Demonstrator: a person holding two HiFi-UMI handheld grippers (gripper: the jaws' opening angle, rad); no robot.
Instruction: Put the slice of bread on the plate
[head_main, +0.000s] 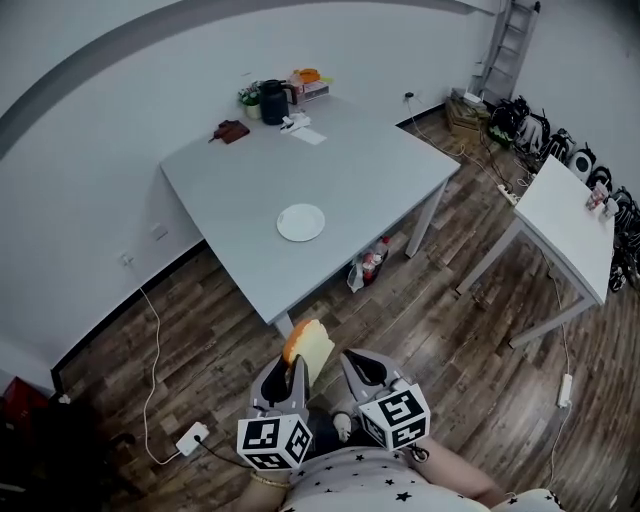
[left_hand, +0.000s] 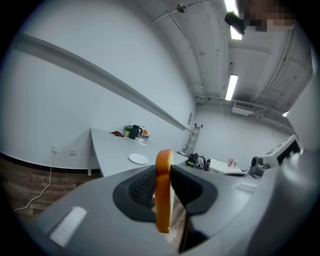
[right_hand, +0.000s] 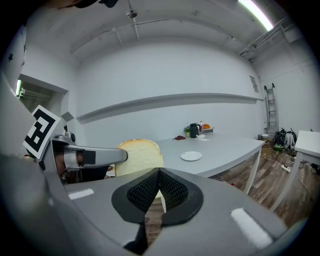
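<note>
Here, low in the frame, the left gripper (head_main: 288, 374) clamps the upright bread (head_main: 310, 346); the right gripper (head_main: 362, 367) beside it is closed, empty. The plate (head_main: 301, 222) lies mid-frame on the table (head_main: 230, 180).

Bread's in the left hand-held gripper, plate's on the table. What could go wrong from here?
The slice of bread stands on edge in the left hand-held gripper, mostly outside its jaws: it could tear or slip. The plate lies well in from the edge of the table: an early release could miss it.
</note>
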